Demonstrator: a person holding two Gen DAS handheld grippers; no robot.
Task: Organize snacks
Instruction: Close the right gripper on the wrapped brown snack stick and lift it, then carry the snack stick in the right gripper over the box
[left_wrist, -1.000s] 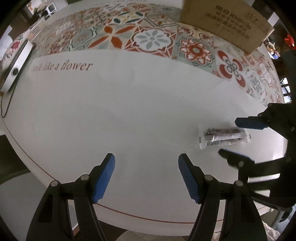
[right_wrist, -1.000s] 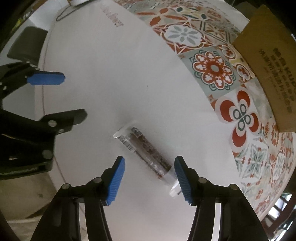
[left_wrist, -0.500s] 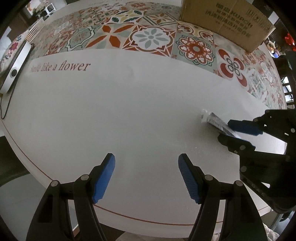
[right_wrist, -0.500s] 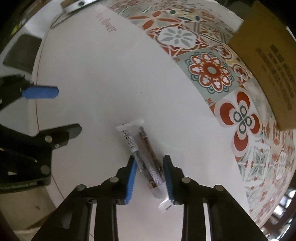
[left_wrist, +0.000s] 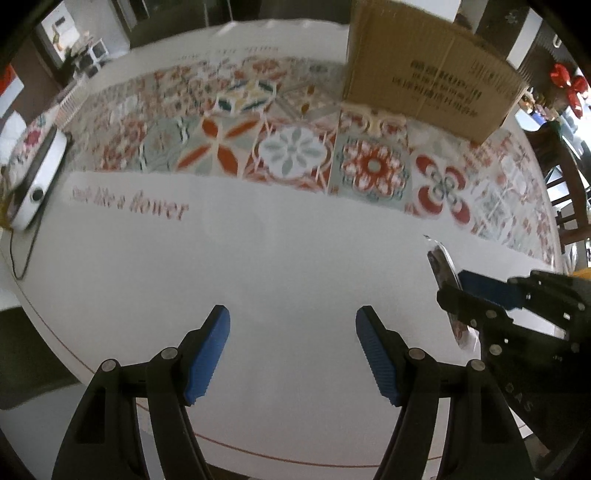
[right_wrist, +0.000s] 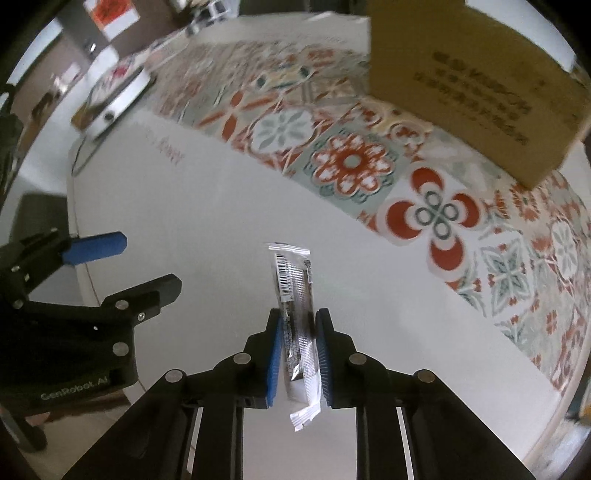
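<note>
Below my fingers lies a white tabletop (left_wrist: 280, 258) banded with floral tiles, a cardboard box (left_wrist: 428, 70) beyond; my left fingers (left_wrist: 293, 356) hang spread and empty, while my right fingers (right_wrist: 298, 360) have just closed, pinching the snack stick (right_wrist: 295, 295) lengthwise.

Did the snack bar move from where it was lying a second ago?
Yes. The snack bar lay flat on the white tablecloth; now it is clamped in the right gripper, whose jaws have just been closing, and points toward the cardboard box.
</note>
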